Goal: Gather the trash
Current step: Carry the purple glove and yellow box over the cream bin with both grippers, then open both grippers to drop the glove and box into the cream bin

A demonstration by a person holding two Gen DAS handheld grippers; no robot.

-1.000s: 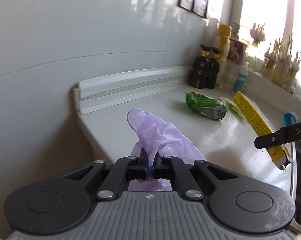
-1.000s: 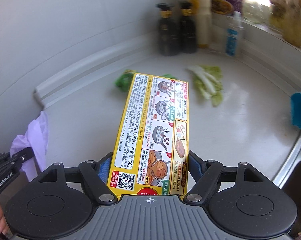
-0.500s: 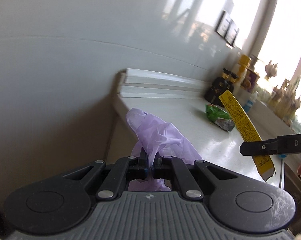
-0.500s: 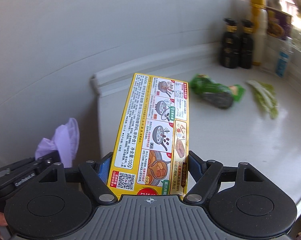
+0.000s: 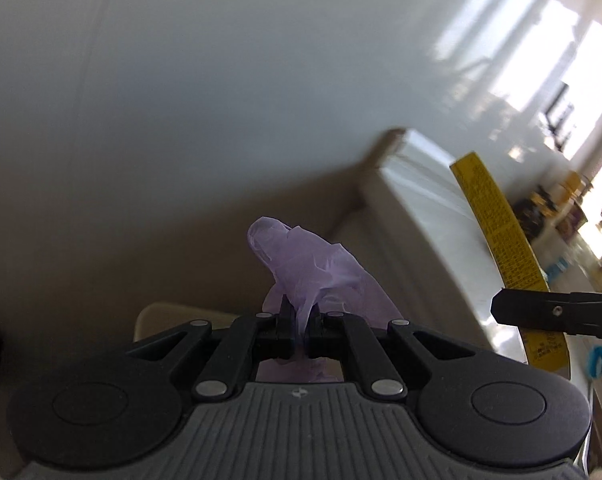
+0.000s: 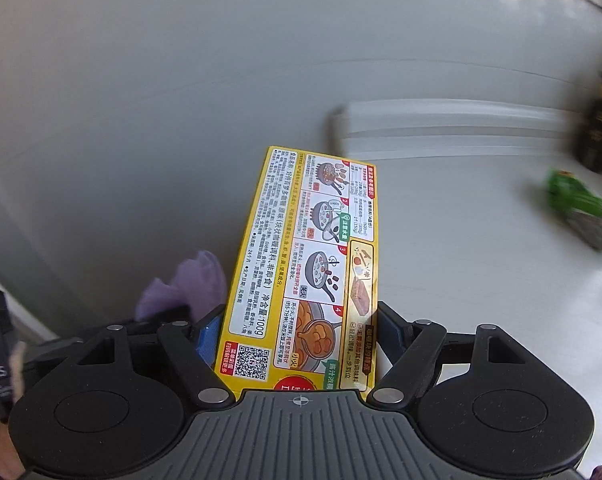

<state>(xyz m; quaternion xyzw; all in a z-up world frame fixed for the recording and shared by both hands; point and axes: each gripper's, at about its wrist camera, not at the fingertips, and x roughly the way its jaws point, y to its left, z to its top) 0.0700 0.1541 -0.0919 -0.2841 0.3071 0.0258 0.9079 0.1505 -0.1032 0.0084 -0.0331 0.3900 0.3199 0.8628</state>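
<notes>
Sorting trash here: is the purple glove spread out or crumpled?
Crumpled. The purple glove bunches in wrinkled folds, pinched between the shut left hand-held gripper.

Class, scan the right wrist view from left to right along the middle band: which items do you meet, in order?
Crumpled purple disposable glove → flat yellow printed cardboard box, clamped in the right claw → crinkled green snack wrapper on the white countertop.

Yellow box (image 6: 305, 264) carries Chinese print; "净含量:100g" reads on its white panel; red step numbers 1, 2, 3, 4 sit beside cooking drawings; QR code near its bottom; the print on its narrow side in the left wrist view is too small to read.
</notes>
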